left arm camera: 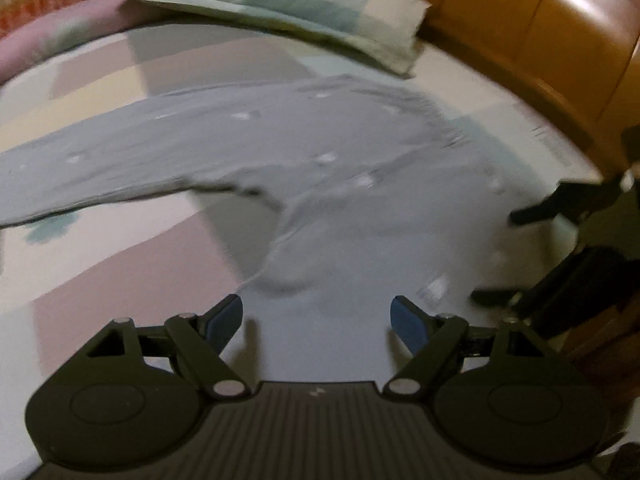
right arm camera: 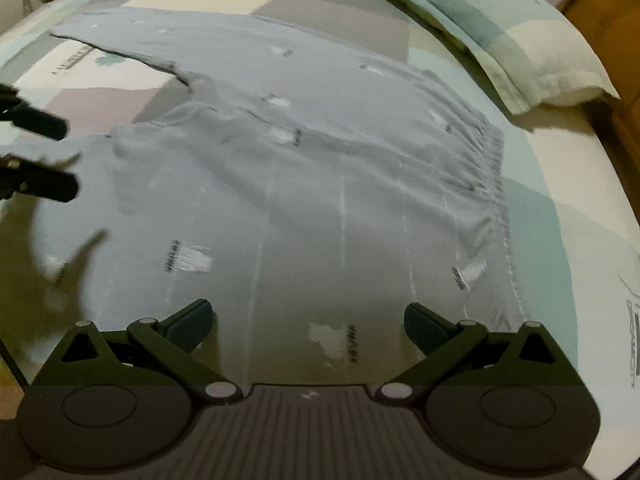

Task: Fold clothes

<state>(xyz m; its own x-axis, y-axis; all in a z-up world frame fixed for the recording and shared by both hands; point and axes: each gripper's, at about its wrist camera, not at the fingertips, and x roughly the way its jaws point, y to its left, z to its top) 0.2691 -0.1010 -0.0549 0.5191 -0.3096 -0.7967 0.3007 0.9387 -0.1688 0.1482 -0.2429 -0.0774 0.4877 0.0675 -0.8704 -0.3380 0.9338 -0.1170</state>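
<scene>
Grey trousers (right arm camera: 304, 184), small unreadable labels

No lettering can be made out for certain: the grey trousers (right arm camera: 304, 184) carry small dark word marks beside white patches (too blurred to spell out), and the patchwork bedsheet (right arm camera: 560, 240) bears printed lines of text at its edges, equally illegible in both views.

One grey pair of pants (right arm camera: 320, 168) lies on one bed (right arm camera: 560, 208). One pillow (right arm camera: 500, 28). Two grippers: left gripper (left arm camera: 316, 320), right gripper (right arm camera: 308, 320).
</scene>
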